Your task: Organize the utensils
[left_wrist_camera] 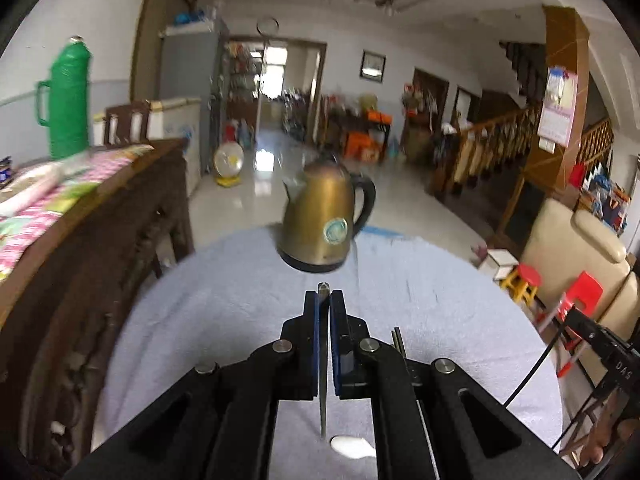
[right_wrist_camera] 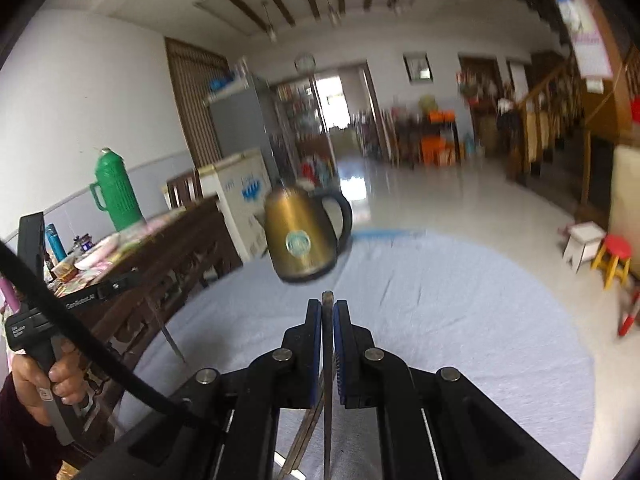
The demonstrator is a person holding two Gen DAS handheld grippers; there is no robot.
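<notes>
Holding a thin metal utensil (left_wrist_camera: 323, 364) edge-on, my left claw (left_wrist_camera: 324, 300) is closed on it; its long axis runs along the fingers, the pointed tip poking just past the fingertips toward the kettle (left_wrist_camera: 326, 220), the other end hanging back toward the camera. I cannot tell what kind of utensil it is. My right claw (right_wrist_camera: 328, 308) is likewise clamped on a flat metal utensil (right_wrist_camera: 328, 364) lying along the fingers, one end just past the fingertips, the rest trailing down below.

Both claws are above a round table under a pale blue cloth (left_wrist_camera: 224, 320). The brass-coloured kettle stands at its far edge. A dark wooden sideboard (left_wrist_camera: 100, 240) with a green thermos (left_wrist_camera: 66, 100) stands to the left, and a tiled hall lies beyond.

Only the left view shows a white object (left_wrist_camera: 352, 446) on the cloth beneath the claw, and a pair of thin dark sticks (left_wrist_camera: 398, 342) just right of it. Only the right view shows my left hand (right_wrist_camera: 44, 380) on its grip.
</notes>
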